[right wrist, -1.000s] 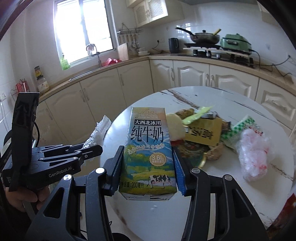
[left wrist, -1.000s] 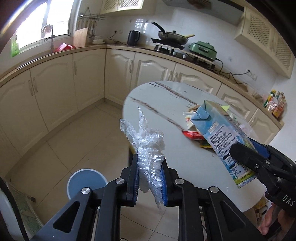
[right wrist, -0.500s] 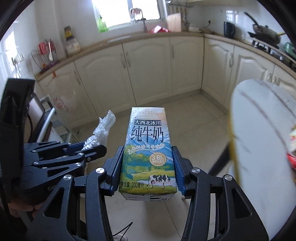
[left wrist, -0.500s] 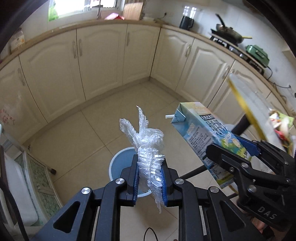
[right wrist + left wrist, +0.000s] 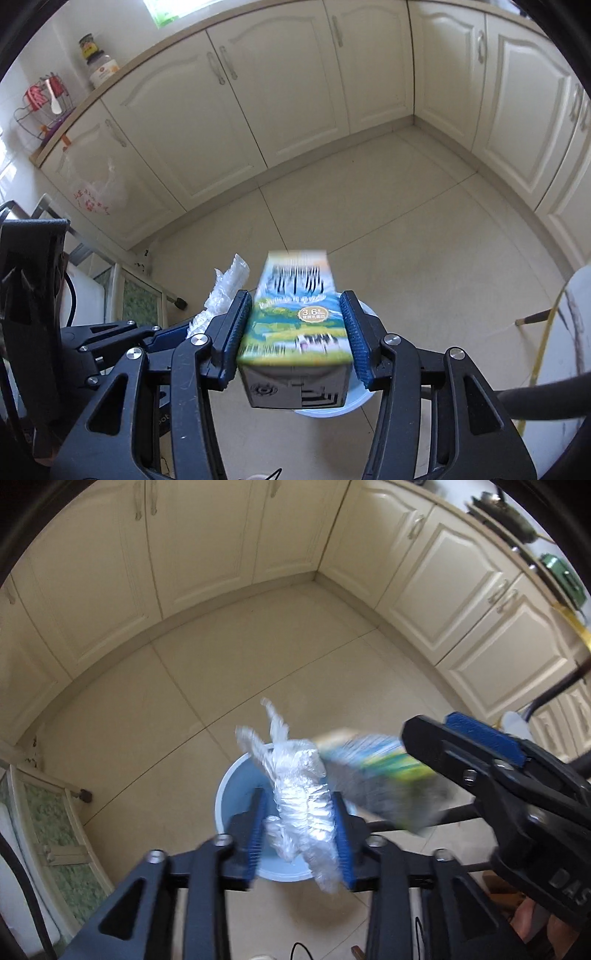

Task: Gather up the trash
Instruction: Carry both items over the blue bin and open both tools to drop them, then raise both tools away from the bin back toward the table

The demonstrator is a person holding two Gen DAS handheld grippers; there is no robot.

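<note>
Beige tiled floor, round pale-blue bin (image 5: 236, 794) on it. Above the bin: left hand-held gripper (image 5: 300, 830) opening, crinkled clear plastic wrap (image 5: 301, 801) between pads; right hand-held gripper (image 5: 297, 336) opening, blurred milk carton (image 5: 295, 317) slipping.

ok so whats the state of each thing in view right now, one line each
left gripper: jaws opening, plastic wrap between them, pads off it
plastic wrap: crumpled, blurred, over the bin
right gripper: jaws opening, milk carton between them
milk carton: tilted, blurred, slipping out over the bin
bin: open top, on the floor below both grippers
cabinet doors: all closed
</note>
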